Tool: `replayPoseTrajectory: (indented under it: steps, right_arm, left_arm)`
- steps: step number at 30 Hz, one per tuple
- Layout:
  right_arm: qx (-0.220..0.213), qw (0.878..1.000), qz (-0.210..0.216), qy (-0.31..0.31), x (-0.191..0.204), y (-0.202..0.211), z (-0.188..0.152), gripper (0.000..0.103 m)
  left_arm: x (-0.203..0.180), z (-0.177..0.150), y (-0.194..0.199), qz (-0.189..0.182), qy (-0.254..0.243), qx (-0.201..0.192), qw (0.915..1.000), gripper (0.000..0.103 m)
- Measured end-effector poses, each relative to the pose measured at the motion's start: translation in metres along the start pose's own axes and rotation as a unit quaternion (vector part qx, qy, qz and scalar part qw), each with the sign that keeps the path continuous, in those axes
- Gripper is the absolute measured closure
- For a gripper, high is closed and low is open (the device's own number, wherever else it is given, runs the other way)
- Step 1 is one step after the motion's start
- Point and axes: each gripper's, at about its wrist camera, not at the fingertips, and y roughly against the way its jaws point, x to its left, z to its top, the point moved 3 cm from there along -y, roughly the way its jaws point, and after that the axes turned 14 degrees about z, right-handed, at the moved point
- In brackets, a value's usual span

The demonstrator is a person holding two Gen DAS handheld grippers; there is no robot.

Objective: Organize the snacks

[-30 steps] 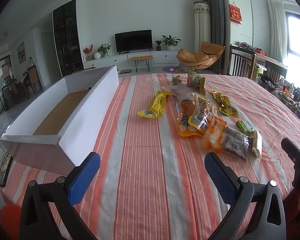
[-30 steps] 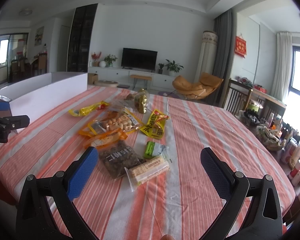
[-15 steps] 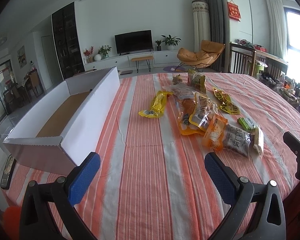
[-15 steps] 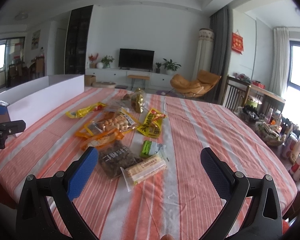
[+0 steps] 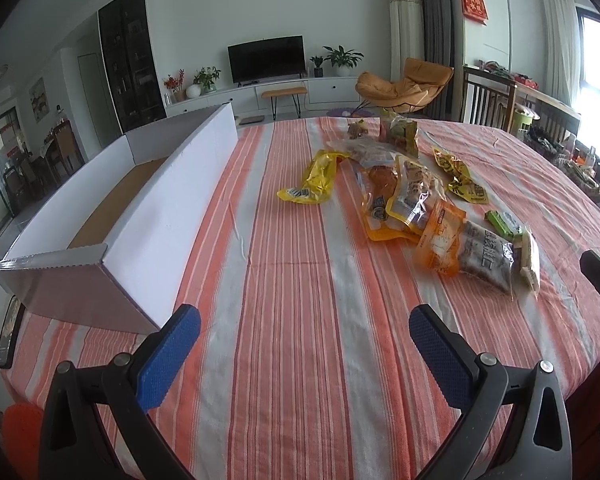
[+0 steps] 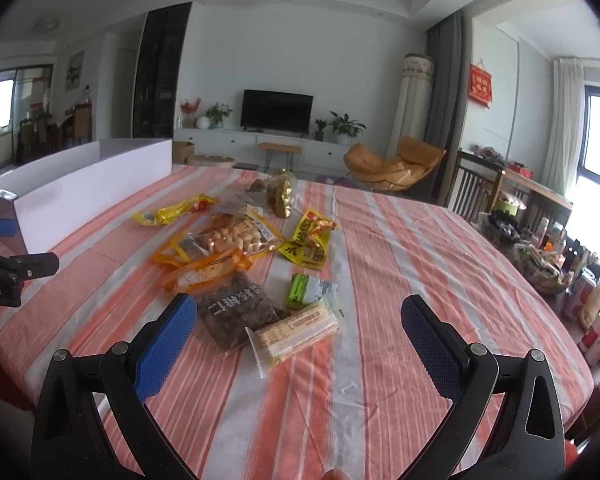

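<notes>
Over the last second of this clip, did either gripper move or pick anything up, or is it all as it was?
The right gripper has crept forward and lower toward the cracker pack and dark nut bag. The left gripper drifted slightly. Neither took hold of anything; both stay open. The snacks and the white box have not moved.

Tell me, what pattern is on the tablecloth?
Orange-and-white striped tablecloth: lengthwise stripes, clearest in the left wrist view.
</notes>
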Motion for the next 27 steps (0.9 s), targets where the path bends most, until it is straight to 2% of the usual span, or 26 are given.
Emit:
replayPoseTrajectory:
  steps: [10,20,27]
  right_arm:
    - [0.001,1.0,0.0,-0.002,0.0,-0.001,-0.001,0.0]
    - [0.011,1.0,0.004,-0.009,-0.004,-0.004,-0.005,0.0]
    - [0.026,0.999,0.011,-0.037,-0.014,-0.01,-0.008,0.0]
  left_arm:
    - [-0.002,-0.003,-0.007,0.002,-0.006,0.015,0.9999,0.0]
    - [-0.001,-0.019,-0.044,-0.006,-0.003,0.091,0.9958,0.0]
    - [0.002,-0.029,-0.06,-0.007,-0.003,0.122,0.9925,0.0]
